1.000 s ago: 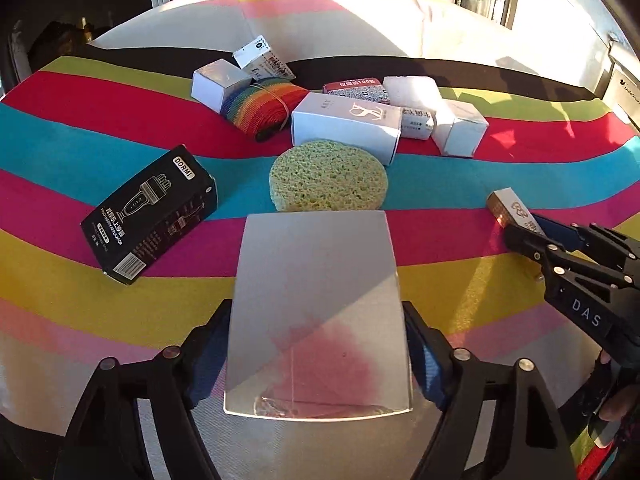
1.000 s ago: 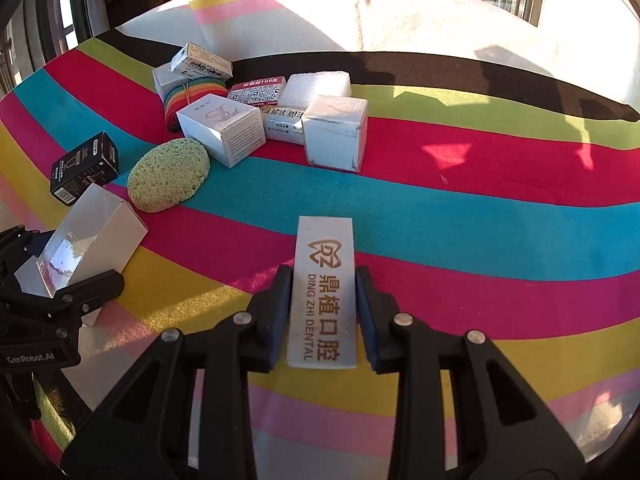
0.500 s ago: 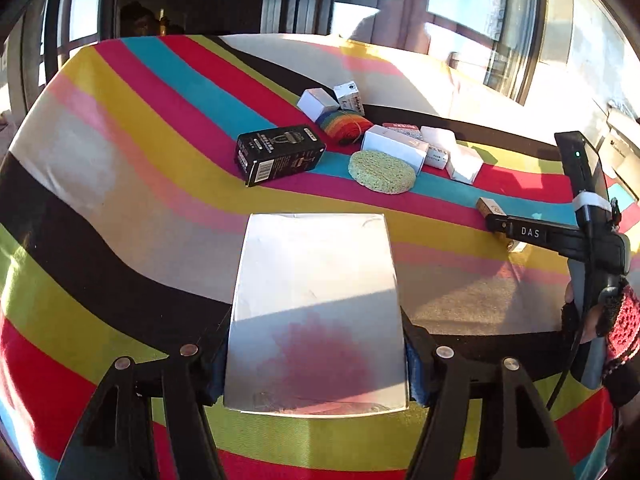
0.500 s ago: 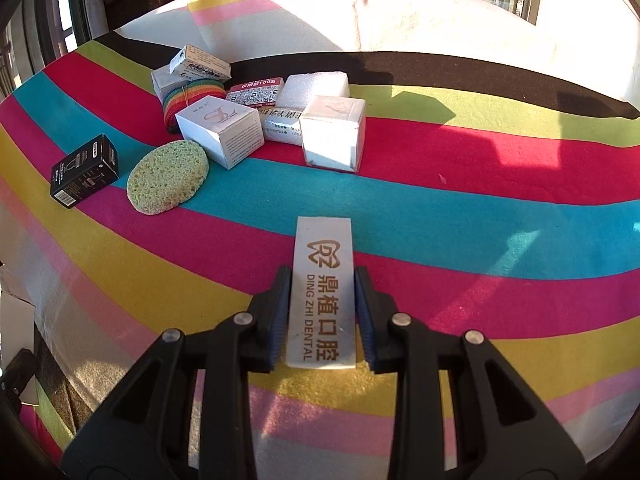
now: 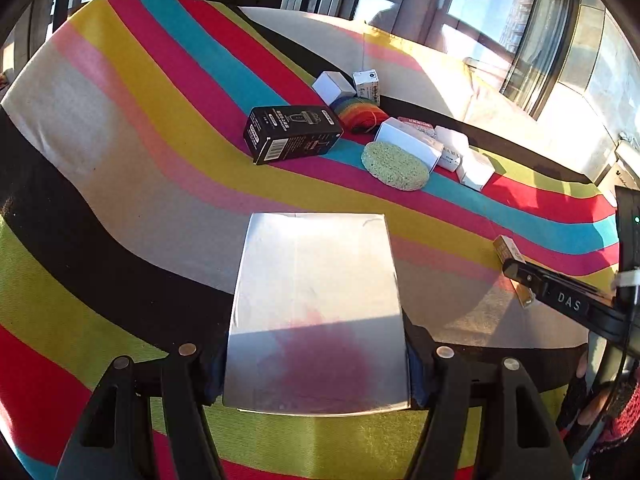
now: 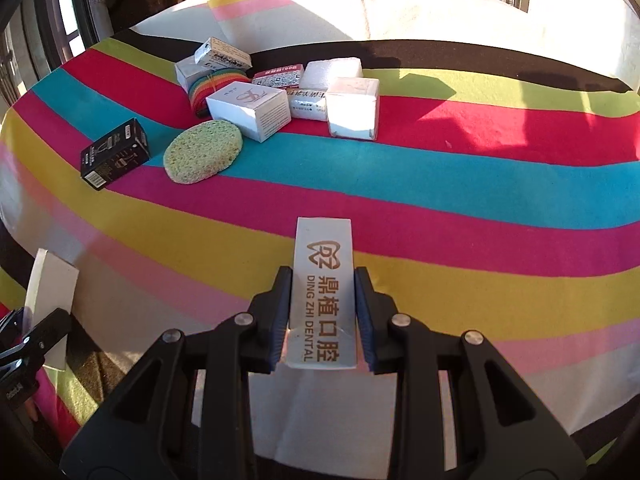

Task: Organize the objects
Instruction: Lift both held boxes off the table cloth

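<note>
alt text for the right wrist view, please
The right gripper is clamped on a slim white box printed DING ZHI DENTAL, held over a striped tablecloth. Farther back sit a green sponge, a black box and a cluster of small white boxes; the left gripper shows at the left edge holding a white box.

Boxes and a sponge sit in a bunch on the far side of the cloth.

In the right wrist view, the sponge lies at the front of the bunch, with the trimmer box apart on its left. Just behind the sponge sits a wide box, and the roll is behind that. 2 small boxes are at the very back left, by the roll. A cube box stands at the right end, with a foam block behind it. Near the camera, the dental box sits between the right gripper fingers. In the left wrist view, the big box sits between the left gripper fingers, nearer than the bunch.
</note>
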`<state>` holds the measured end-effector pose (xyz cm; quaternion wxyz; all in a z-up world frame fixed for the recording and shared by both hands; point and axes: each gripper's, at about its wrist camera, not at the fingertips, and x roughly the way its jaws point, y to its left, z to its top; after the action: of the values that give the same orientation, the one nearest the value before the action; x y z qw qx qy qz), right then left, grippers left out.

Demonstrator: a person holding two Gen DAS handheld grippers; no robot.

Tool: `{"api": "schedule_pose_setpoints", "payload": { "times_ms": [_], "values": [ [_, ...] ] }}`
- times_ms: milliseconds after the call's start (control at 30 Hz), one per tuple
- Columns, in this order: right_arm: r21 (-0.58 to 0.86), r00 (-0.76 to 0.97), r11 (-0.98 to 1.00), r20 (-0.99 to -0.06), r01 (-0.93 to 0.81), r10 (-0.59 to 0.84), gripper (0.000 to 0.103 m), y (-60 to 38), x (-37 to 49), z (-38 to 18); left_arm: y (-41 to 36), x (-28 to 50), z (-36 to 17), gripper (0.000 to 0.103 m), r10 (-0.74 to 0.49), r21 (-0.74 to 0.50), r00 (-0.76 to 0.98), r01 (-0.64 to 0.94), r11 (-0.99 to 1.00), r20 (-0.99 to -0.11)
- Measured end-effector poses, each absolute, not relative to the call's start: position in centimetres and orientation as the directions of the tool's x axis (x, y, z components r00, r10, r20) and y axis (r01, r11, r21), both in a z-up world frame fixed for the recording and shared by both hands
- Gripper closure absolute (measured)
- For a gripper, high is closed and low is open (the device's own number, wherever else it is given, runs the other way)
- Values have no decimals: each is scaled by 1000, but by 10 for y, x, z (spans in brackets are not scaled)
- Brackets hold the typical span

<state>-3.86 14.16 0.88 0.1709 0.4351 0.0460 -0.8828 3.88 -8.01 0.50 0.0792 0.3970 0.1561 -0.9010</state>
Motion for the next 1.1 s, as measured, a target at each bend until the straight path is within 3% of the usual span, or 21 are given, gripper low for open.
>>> {"api": "schedule_pose_setpoints", "payload": {
  "times_ms": [233,500,933,1100],
  "values": [
    [-15,-576,-900,-773,436,-266,68,126,35,4,-80,38,5,36,-18,-221,-673,268,-938,-739],
    [-10,-580,-896,-765,444,-279,68,128,42,3,-77,37,5,36,-39,-191,-663,270,-944,-748],
    [-18,-587,-902,-765,431,-266,68,129,42,4,-59,34,5,35,-171,-21,-600,299,-954,-781],
    [-43,-611,-904,-751,426,-252,68,134,59,18,-36,68,24,35,-215,40,-640,276,-960,-737]
  ]
}}
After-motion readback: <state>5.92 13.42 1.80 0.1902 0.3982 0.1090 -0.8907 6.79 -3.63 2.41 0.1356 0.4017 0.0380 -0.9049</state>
